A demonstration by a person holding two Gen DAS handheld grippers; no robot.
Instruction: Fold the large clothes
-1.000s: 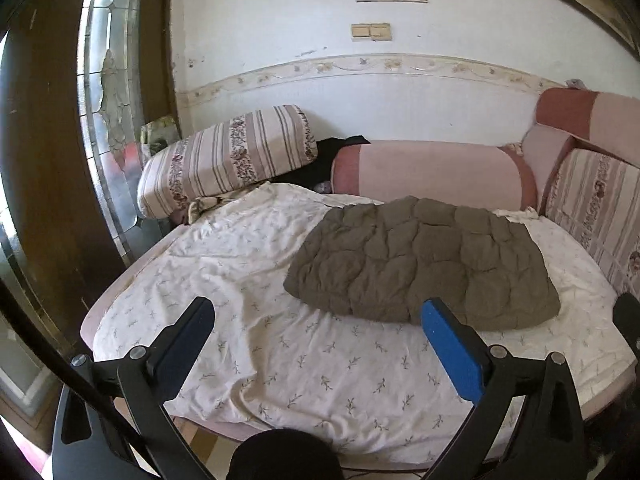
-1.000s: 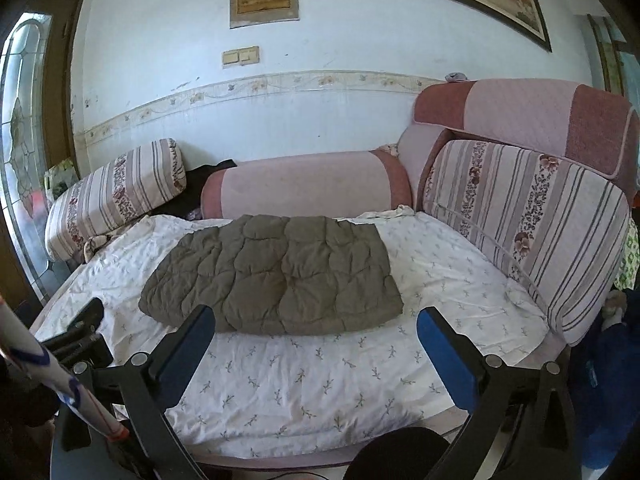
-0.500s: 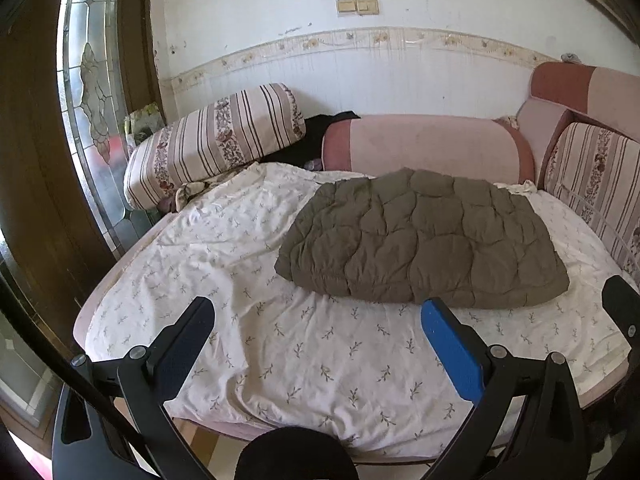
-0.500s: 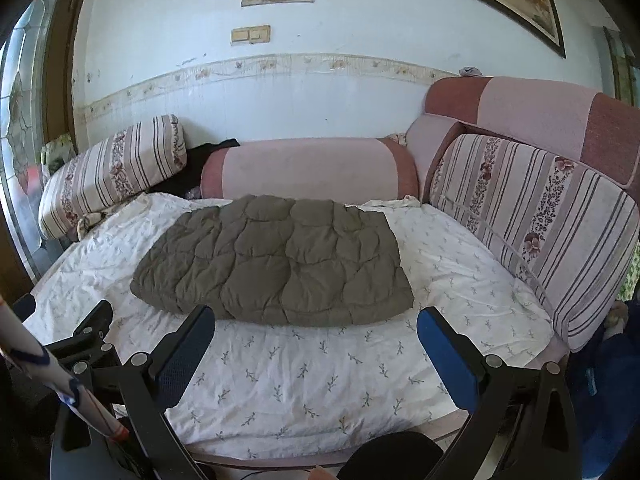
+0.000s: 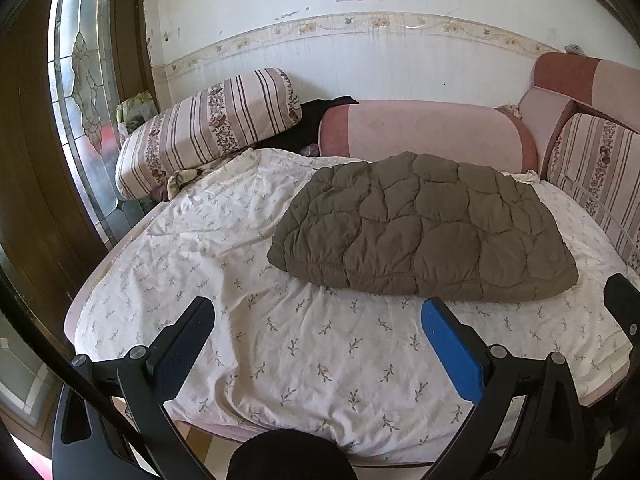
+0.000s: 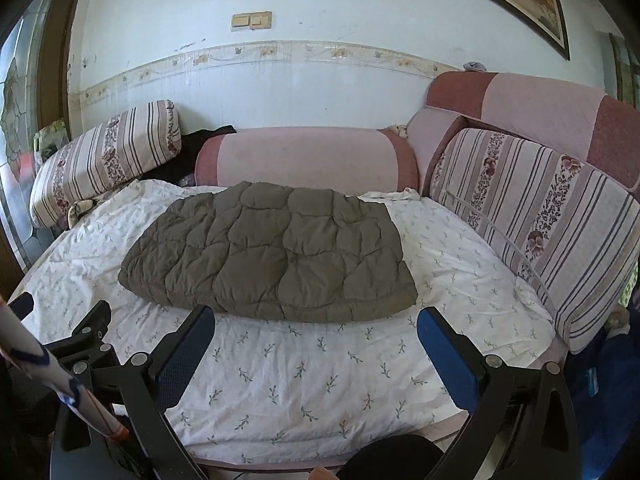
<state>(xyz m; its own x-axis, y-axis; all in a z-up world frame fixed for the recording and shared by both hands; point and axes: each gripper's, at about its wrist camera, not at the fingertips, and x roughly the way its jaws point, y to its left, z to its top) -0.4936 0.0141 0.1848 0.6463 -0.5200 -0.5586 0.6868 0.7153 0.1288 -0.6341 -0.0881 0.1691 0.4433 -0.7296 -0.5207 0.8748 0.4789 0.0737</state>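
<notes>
An olive-brown quilted padded garment (image 5: 424, 228) lies folded into a flat rectangle on the white flower-print sheet (image 5: 280, 344) of a sofa bed. It also shows in the right wrist view (image 6: 272, 252). My left gripper (image 5: 318, 316) is open and empty, over the bed's front part, short of the garment's near left edge. My right gripper (image 6: 316, 322) is open and empty, just short of the garment's near edge. The left gripper's fingers (image 6: 94, 322) show at the lower left of the right wrist view.
Striped cushion (image 5: 208, 128) at the back left, pink bolster (image 5: 424, 128) along the wall, striped and pink back cushions (image 6: 536, 216) on the right. A dark cloth (image 5: 316, 110) lies between cushion and bolster. A wooden door with leaded glass (image 5: 84, 92) stands left.
Both grippers have moved forward and lower toward the bed; the garment looks larger and nearer. Both stay open. The garment has not moved.
</notes>
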